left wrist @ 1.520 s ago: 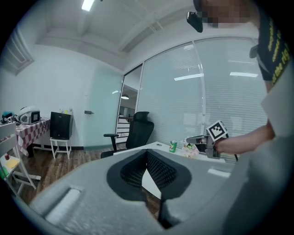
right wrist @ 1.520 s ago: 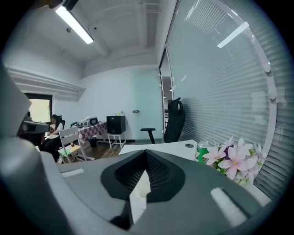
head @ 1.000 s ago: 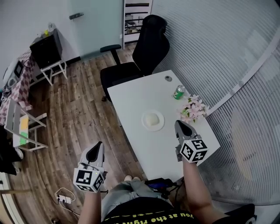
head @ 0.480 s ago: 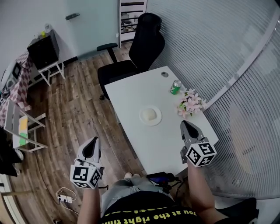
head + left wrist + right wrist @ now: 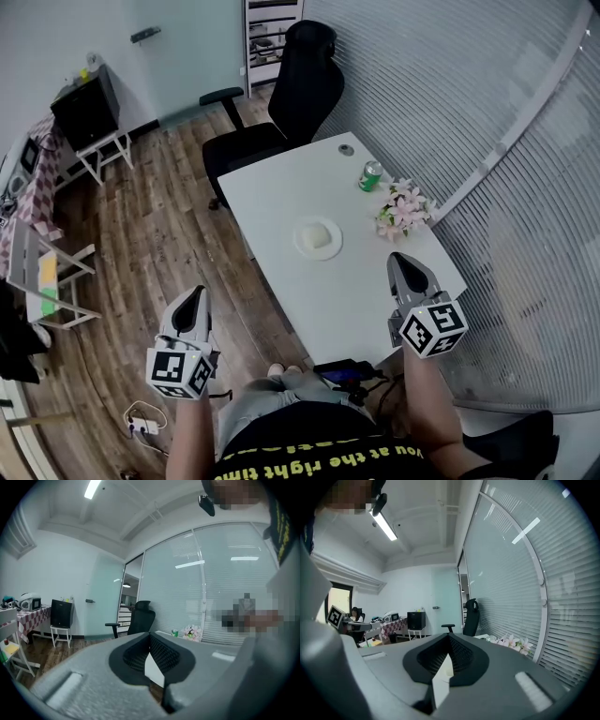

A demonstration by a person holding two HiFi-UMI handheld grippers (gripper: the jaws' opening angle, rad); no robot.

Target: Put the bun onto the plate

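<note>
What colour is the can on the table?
The can is green; the head view shows it best.

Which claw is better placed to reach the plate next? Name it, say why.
Right. The right claw is over the table, near the plate with the bun. The left claw hangs off the table, above the floor. Both shut, empty.

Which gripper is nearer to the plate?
Right. The right gripper is over the table, short of the plate; the left gripper is off the table, over the floor.
</note>
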